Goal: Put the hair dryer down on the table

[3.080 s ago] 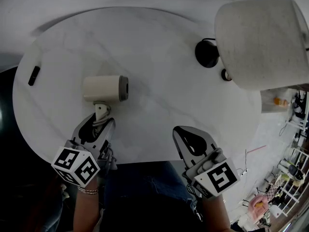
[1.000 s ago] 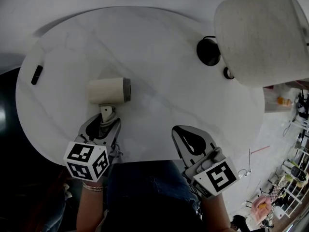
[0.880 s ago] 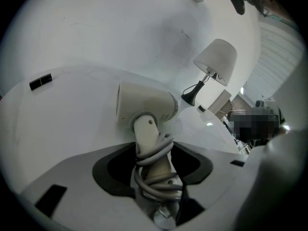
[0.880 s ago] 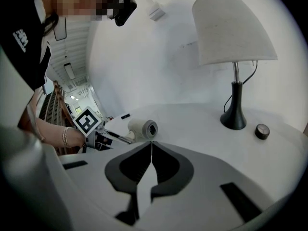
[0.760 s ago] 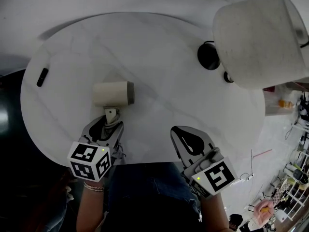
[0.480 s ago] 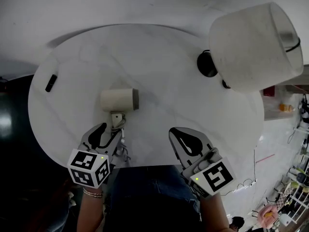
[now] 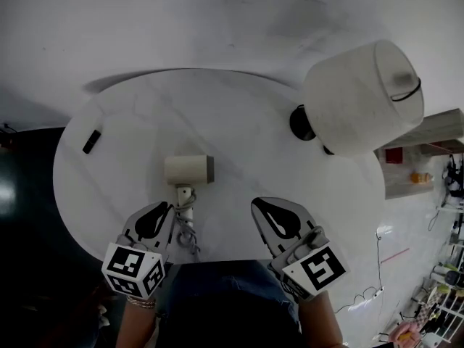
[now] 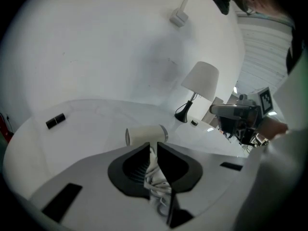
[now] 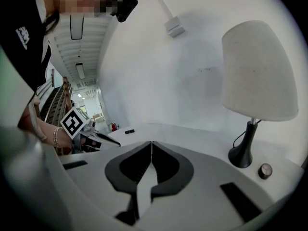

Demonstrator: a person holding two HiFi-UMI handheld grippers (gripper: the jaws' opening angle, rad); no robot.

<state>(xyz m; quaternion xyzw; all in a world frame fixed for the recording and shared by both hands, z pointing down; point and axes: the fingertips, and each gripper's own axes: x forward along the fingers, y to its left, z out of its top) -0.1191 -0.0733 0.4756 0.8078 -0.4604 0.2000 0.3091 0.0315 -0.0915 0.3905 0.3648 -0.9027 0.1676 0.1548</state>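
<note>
The cream hair dryer [image 7: 187, 170] lies on its side on the round white table [image 7: 239, 114], nozzle to the right, handle toward me, its pale cord [image 7: 190, 236] coiled at the near edge. My left gripper [image 7: 168, 206] hovers just short of the handle, apart from it. Its jaws have just been closing and stand with only a narrow slit, nothing gripped. In the left gripper view the dryer [image 8: 144, 134] and cord show beyond that gripper [image 8: 153, 146]. My right gripper [image 7: 255, 203] is shut and empty over the table's near edge, its tips touching [image 9: 151, 143].
A lamp with a big white shade [image 7: 359, 96] and black base [image 7: 299, 122] stands at the table's right side. A small black object [image 7: 91, 141] lies at the far left. A small round knob [image 9: 263, 170] sits near the lamp base.
Both grippers have risen and drawn back toward me. The left jaws, wide open around the dryer's handle before, are clear of it and nearly closed. The dryer stays on the table.
</note>
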